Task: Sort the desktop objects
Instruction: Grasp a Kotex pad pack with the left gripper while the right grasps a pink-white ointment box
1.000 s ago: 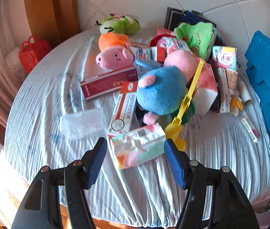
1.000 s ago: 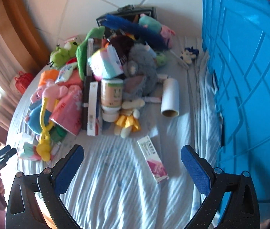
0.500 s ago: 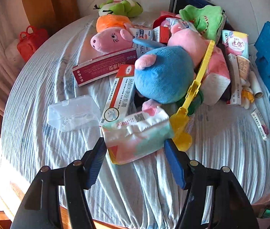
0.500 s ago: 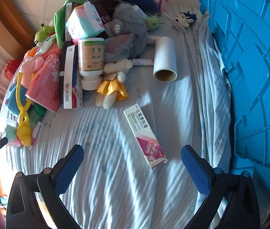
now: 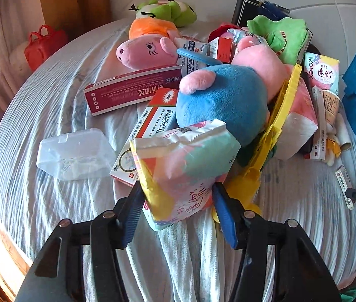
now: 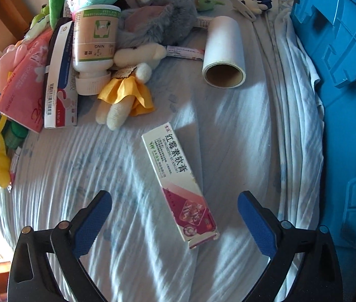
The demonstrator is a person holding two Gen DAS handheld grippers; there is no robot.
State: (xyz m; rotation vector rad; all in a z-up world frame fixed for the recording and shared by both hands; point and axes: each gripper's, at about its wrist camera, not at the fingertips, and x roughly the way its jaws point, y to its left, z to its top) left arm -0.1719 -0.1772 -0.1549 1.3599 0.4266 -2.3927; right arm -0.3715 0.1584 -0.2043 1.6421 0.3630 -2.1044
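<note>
Left gripper [image 5: 178, 196]: its jaws had just been closing, and the blue pads sat against both sides of the tissue pack [image 5: 183, 166]. Half a second earlier the pack lay between them with a gap on each side.
Tissue pack: at the near edge of the pile, its far end against the blue plush [image 5: 223, 105] and over the red-and-white box [image 5: 150, 130]. Its near end bulged between the pads; whether it had left the cloth [image 5: 52, 201] I could not tell.
Right gripper [image 6: 175, 216]: its fingers were apart, though the jaws had just been closing from their widest. The ointment box [image 6: 178, 183] lay between them, touched by neither pad.
Ointment box: flat on the cloth, alone, near the blue crate [image 6: 341, 100] at the right. It looked much larger than a second earlier, so the gripper had come down over it.
Box angle: it lay slanted across the gap, not square to the pads.
Meaning: the left pick looked made, the right one only lined up.
Judgement: both items seemed next for sorting; the crate looked the likely bin.
Risk: the slanted box might twist as the pads met it.
</note>
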